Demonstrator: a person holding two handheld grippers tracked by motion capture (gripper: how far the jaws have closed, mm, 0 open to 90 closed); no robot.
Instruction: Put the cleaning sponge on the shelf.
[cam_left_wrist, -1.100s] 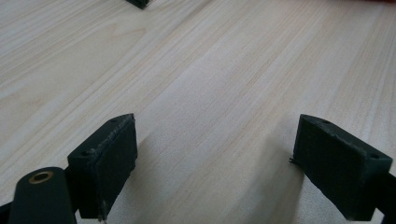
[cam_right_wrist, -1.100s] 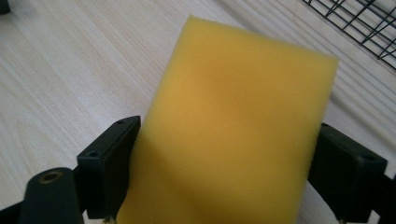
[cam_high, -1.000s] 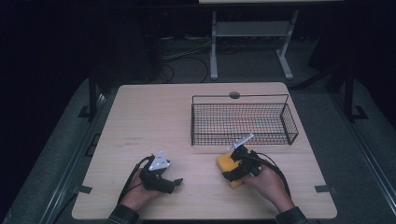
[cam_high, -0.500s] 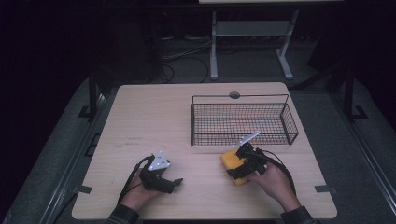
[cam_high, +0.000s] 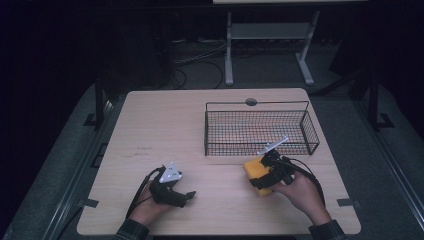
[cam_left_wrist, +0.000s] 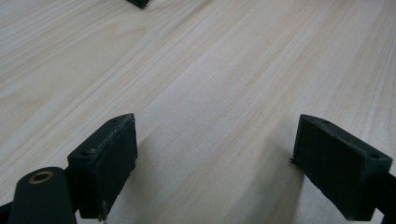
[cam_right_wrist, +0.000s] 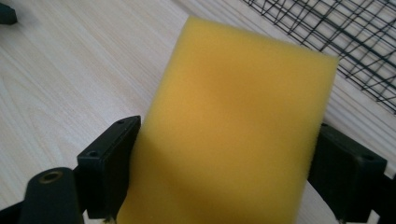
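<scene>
The right gripper (cam_high: 261, 176) is clamping a yellow sponge (cam_high: 254, 169), its two black jaws pressing in on the sponge's opposite sides so the foam is sitting squarely between them. In the right gripper view the sponge (cam_right_wrist: 233, 130) is standing up from between the jaws as a broad yellow slab, covering most of the space ahead of the gripper (cam_right_wrist: 224, 186), with the pale wooden table (cam_right_wrist: 60, 79) showing to one side and the black wire basket (cam_right_wrist: 355, 42) lying just beyond the sponge's far edge. From the high view the sponge is sitting at the front end of the right gripper, over the table (cam_high: 165, 125) and just in front of the near wall of the basket (cam_high: 260, 131), outside it and apart from the wire. The person's right hand (cam_high: 300, 192) is gripping the tool from behind. The left gripper (cam_high: 172, 192) is resting low near the table's front edge, well apart from the sponge, and in the left gripper view its jaws are standing wide apart with bare wood (cam_left_wrist: 224, 84) between them.
</scene>
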